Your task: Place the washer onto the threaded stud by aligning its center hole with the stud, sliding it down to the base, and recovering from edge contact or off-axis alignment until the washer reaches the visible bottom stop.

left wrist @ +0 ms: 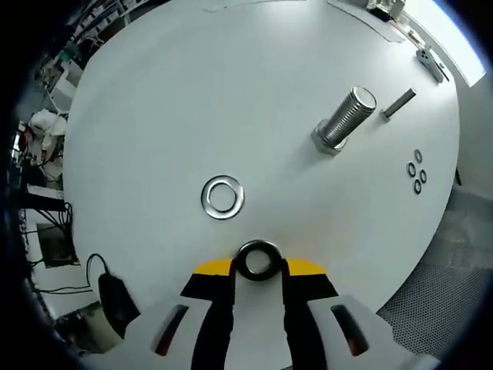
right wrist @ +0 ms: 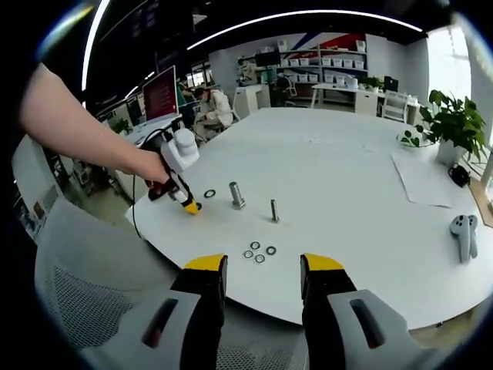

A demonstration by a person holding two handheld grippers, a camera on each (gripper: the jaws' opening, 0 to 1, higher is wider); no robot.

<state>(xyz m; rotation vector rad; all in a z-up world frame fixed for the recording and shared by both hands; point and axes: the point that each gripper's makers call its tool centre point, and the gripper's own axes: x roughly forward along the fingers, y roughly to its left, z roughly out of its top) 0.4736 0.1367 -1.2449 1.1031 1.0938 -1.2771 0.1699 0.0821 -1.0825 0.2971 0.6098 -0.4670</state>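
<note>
Gripping washer (left wrist: 257, 260), spare washer (left wrist: 223, 196) beside stud (left wrist: 344, 119)

Bright, even light is falling on the white table (left wrist: 231, 100), leaving only faint, soft shadows beside the big bolt (left wrist: 344, 119). Ahead of the right gripper, curved ceiling strip lights (right wrist: 308, 15) are glaring and a window (right wrist: 462, 69) is washing out. Fisheye bending is stretching both views' edges, where detail is blurring.
</note>
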